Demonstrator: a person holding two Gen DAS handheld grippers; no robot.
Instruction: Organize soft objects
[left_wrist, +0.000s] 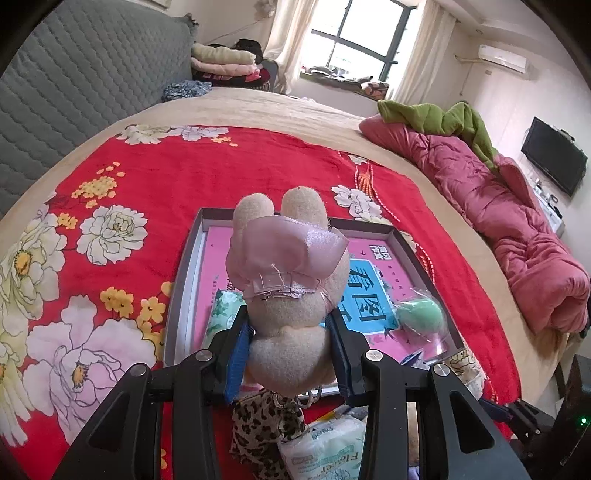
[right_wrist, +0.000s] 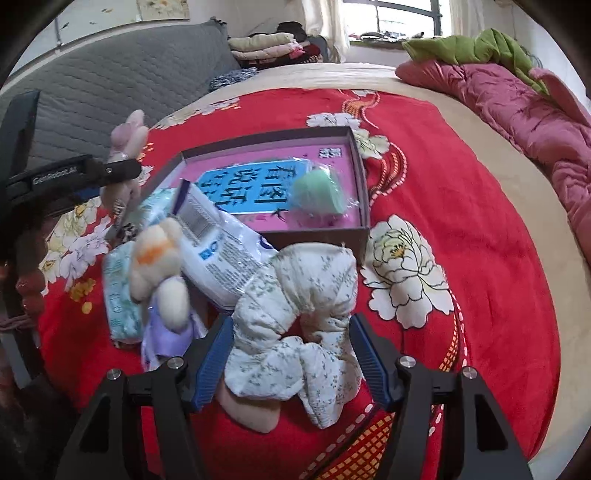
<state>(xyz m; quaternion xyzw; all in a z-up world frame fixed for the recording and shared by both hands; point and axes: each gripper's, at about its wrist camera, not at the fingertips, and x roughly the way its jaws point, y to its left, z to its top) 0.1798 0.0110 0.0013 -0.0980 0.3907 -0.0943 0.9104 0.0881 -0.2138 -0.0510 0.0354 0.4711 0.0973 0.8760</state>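
Floral-print fabric, a puffy white scrunchie (right_wrist: 295, 314), lies nearest in the right wrist view, between the spread jaws of the right gripper (right_wrist: 291, 354), whose blue pads stand apart on either side without pressing it. It looks light and squashy, so it should give under the pads; pinching one thick fold of the ring seems safer than spanning the whole loop, which could slip free.

Just left of it sit a small cream plush (right_wrist: 159, 258) in purple cloth, a white wipes pack (right_wrist: 221, 251) and a green tissue pack (right_wrist: 118, 295), all resting on the red floral bedspread (right_wrist: 461, 221).

Beyond them the shallow cardboard box (right_wrist: 360, 173) holds a green ball in clear wrap (right_wrist: 319, 195) at its right end.

On the left, the left gripper (left_wrist: 288, 332) is clamped on a beige plush rabbit (left_wrist: 291, 295) in a pink dress, held by its soft body above the box's near edge. A crumpled pink quilt (left_wrist: 498, 206) lies far right.
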